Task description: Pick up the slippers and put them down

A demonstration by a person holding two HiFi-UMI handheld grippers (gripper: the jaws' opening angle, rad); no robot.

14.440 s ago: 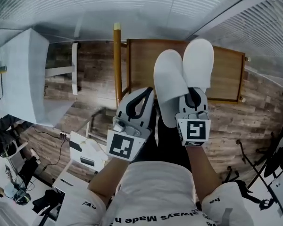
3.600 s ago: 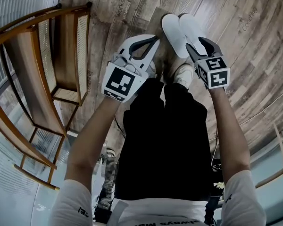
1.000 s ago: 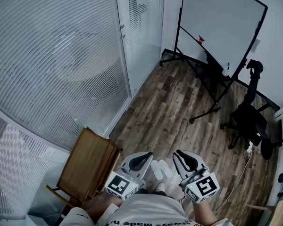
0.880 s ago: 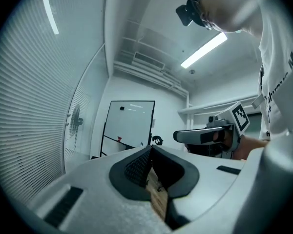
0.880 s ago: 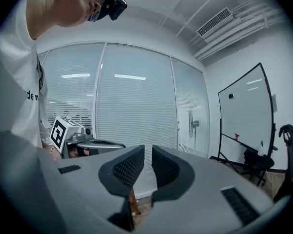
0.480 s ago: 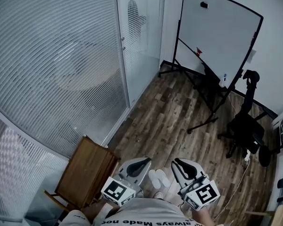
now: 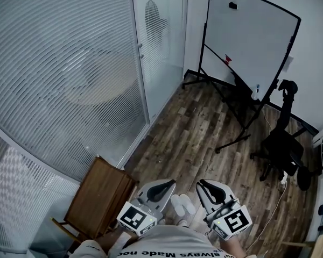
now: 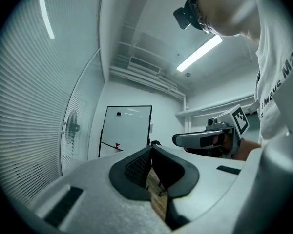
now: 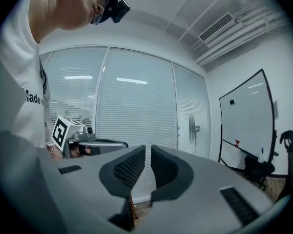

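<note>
The pair of white slippers lies side by side on the wooden floor, near the wooden chair, by the person's feet. Neither slipper is held.

The left hand-held gripper hangs above the floor on the chair's side of the slippers. Its jaws meet at the tips with nothing between them. The right hand-held gripper is on the far side of the slippers from the chair. Its jaws have just closed a little further and now stand all but together, leaving only a thin slit, and they too are empty. Both point roughly level, out into the room and well above the slippers.

With the pair resting on the floor and both tools free, the putting-down step looks finished. If another pick is wanted, the person would have to stoop beside the chair. One gripper's jaws would have to open, slide over the edges of the slippers, then close.
</note>
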